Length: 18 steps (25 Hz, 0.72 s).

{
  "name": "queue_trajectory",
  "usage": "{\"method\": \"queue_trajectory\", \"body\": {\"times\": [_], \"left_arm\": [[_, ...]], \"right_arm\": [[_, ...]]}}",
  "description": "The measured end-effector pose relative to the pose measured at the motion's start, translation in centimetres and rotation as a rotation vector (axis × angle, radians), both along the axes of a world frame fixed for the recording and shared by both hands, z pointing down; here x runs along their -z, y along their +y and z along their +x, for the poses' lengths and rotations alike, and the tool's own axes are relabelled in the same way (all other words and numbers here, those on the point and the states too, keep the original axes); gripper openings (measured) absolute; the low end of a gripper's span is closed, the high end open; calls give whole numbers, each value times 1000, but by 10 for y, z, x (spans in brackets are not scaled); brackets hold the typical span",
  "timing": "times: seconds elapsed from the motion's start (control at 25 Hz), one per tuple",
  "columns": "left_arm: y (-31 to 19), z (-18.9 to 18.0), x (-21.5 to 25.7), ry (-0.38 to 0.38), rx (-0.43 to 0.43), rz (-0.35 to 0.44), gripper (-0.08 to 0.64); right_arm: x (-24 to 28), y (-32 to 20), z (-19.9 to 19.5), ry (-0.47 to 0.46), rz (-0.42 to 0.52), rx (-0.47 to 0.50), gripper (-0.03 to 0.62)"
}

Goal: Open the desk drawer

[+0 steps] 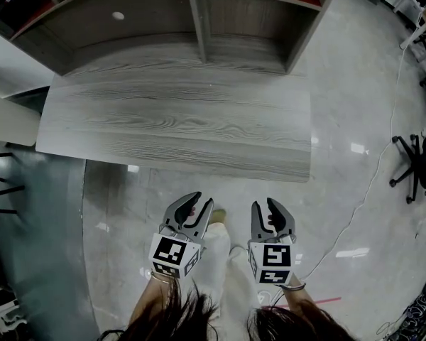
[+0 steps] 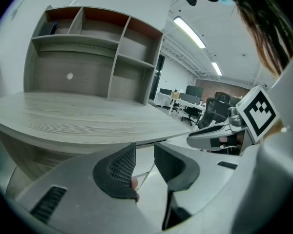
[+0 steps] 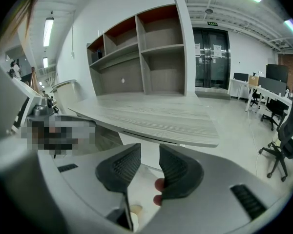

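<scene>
Ceiling strip lights, floor glare, fisheye edges

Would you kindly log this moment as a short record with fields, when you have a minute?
desk: grey wood-grain top, shelf unit at its back
drawer: none seen pulled out
left tool: jaws apart, empty, short of the desk's front edge
right tool: jaws apart, empty, beside the left tool
floor: glossy, office chair at the right

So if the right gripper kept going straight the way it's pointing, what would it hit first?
Probably nothing at once: the right gripper aims just below the front edge of the desk, so it would likely pass under it and meet the floor. Depth is unclear, so it might clip that edge.
</scene>
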<state>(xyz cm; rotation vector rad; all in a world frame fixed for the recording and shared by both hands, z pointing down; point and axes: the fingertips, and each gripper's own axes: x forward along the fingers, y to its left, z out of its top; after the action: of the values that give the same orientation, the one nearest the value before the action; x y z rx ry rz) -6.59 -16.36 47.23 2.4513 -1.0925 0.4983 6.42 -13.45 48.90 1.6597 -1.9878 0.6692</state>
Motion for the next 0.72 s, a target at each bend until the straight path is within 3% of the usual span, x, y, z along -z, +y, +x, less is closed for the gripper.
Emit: {"method": "queue_trajectory", "body": {"times": [0.72], "left_arm": [[-21,-9,-42,-18,19,-36,118]], "right_arm": [[-46,-11,11,-1,-52,-66,124]]}}
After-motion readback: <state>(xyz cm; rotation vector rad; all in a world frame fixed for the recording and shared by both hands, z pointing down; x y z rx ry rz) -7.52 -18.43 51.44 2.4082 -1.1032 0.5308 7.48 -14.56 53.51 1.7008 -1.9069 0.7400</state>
